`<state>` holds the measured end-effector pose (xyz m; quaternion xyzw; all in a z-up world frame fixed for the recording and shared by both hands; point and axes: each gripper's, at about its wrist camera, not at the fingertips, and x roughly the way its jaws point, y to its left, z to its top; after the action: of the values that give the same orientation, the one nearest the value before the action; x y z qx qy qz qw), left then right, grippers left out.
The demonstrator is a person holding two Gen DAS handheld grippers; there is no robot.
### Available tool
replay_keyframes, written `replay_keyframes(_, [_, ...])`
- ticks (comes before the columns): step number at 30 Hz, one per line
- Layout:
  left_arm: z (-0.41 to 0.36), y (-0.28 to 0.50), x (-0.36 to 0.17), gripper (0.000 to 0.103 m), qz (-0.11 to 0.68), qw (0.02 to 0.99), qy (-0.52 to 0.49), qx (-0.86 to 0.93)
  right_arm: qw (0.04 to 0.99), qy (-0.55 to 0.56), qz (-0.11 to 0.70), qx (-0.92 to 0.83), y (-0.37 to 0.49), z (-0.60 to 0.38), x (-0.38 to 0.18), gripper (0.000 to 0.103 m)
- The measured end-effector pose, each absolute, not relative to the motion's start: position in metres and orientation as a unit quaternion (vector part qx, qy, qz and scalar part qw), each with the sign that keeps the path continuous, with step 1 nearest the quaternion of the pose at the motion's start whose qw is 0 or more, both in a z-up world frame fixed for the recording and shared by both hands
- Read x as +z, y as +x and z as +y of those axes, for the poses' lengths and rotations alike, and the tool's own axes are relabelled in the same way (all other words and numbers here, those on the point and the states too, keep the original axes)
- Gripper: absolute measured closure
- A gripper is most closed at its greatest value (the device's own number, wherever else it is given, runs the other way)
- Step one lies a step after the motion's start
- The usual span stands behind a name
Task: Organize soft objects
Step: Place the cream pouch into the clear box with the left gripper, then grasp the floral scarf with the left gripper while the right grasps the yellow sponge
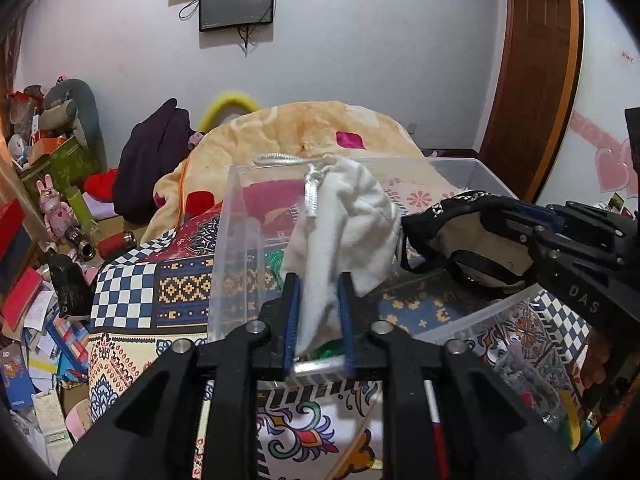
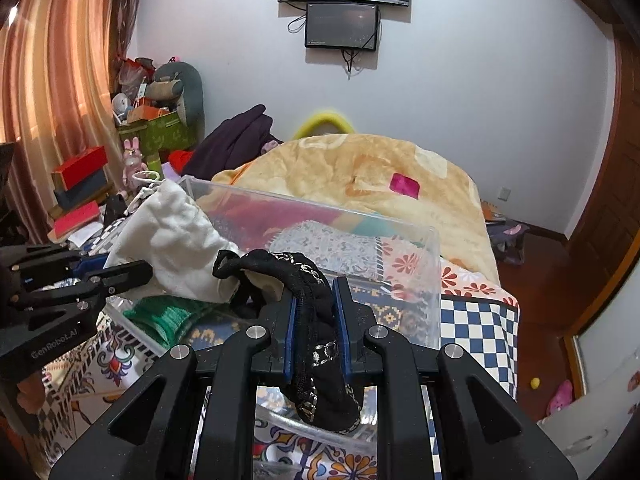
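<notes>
Over the clear bin on the bed, left tool grips limp white pouch; right tool clamps floppy black bag mid-body; both light.

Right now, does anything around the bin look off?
Nothing damaged or spilled. The white pouch in the left gripper and black bag in the right gripper hang over the clear bin, not yet dropped in.

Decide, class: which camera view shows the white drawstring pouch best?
Left wrist view: the white drawstring pouch hangs centred between the left gripper fingers, silver cord visible. The right wrist view shows it off to the side, partly hidden.
</notes>
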<state>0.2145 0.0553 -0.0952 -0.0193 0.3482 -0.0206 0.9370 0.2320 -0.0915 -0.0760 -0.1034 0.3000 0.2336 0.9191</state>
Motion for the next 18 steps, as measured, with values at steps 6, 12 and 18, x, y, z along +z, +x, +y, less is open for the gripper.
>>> replay_keyframes(6, [0.049, 0.195, -0.084, 0.069, 0.327, 0.944, -0.014, -0.028, 0.911, -0.1, 0.314, 0.246, 0.225, -0.097, -0.076, 0.076])
replay_keyframes(12, [0.042, 0.17, -0.069, 0.051, 0.301, 0.952, -0.015, -0.043, 0.915, -0.08, 0.303, 0.254, 0.211, -0.11, -0.069, 0.041])
replay_keyframes(18, [0.036, 0.145, -0.06, 0.04, 0.287, 0.955, -0.028, -0.067, 0.925, -0.078, 0.273, 0.253, 0.19, -0.123, -0.055, 0.031])
